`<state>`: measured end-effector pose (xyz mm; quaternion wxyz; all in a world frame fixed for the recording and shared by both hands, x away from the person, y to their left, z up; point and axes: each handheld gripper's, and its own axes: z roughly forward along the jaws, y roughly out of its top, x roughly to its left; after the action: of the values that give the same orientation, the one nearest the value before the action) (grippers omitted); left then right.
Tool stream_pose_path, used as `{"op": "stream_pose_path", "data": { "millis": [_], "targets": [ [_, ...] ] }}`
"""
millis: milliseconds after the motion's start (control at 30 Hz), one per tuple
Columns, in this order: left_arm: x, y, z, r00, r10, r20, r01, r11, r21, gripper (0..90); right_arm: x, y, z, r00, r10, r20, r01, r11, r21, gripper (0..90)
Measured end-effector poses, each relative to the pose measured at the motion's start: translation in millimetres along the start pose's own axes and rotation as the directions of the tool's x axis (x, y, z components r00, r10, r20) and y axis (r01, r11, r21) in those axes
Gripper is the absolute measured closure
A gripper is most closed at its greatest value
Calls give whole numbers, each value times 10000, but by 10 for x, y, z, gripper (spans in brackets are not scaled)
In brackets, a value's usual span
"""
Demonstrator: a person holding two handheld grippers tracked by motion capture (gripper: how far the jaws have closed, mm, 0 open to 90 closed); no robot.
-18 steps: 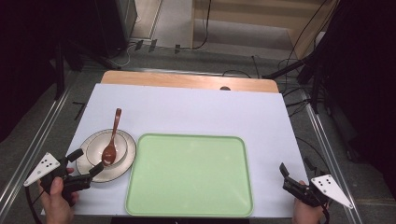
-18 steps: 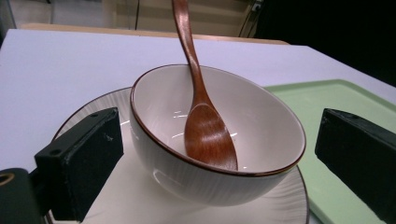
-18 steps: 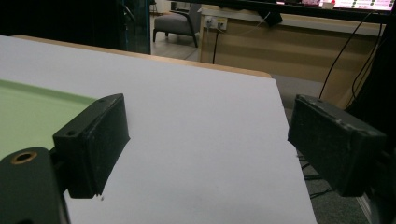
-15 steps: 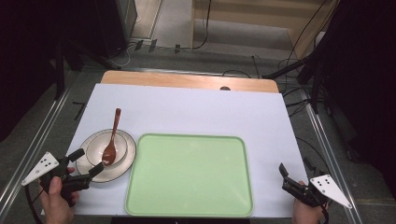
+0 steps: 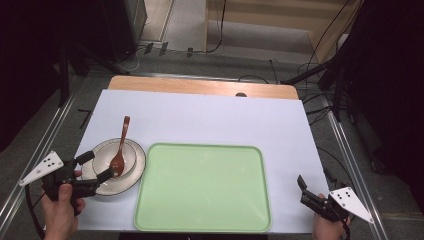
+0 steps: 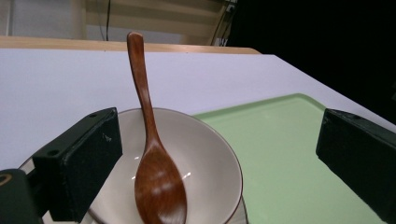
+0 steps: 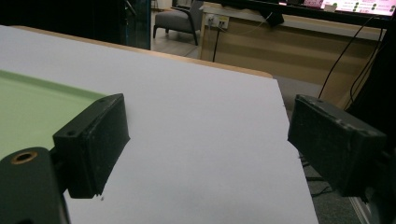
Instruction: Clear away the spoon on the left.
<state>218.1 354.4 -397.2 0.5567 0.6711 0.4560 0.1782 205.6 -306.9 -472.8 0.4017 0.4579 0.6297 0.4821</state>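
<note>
A brown wooden spoon (image 5: 120, 149) rests in a cream bowl (image 5: 129, 156) that stands on a plate (image 5: 136, 175) at the table's left, its handle pointing to the far side. My left gripper (image 5: 98, 166) is open at the bowl's near-left rim, one jaw on each side of that rim. In the left gripper view the spoon (image 6: 150, 144) and bowl (image 6: 205, 163) lie between the wide-open jaws of the left gripper (image 6: 217, 128). My right gripper (image 5: 302, 190) is open over bare white table at the near right, with nothing between its jaws (image 7: 208, 112).
A large light-green tray (image 5: 202, 187) lies at the front centre, just right of the plate; its edge shows as tray (image 7: 28, 102) and tray (image 6: 285, 154). A white sheet (image 5: 210, 120) covers the table. A wooden strip (image 5: 200, 86) runs along the far edge.
My left gripper has crept forward and right, closer around the bowl's rim. The right gripper has barely moved.
</note>
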Motion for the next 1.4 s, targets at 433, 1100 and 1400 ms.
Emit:
{"op": "stream_pose_path", "data": {
  "millis": [433, 1100, 1400],
  "targets": [
    [154, 301, 550, 9926, -570, -1073, 735, 9850, 1561, 72, 5, -3, -10, 10000, 6, -7, -6, 10000, -34, 132],
    [377, 508, 925, 9618, -1307, -2404, 2004, 9346, 2939, 462, 12, -4, -10, 10000, -52, -25, 52, 10000, -43, 132],
    [428, 519, 1048, 9555, -1634, -2457, 2490, 8932, 3744, 581, 13, -4, -4, 9999, -98, -28, 98, 9999, -56, 132]
  ]
}}
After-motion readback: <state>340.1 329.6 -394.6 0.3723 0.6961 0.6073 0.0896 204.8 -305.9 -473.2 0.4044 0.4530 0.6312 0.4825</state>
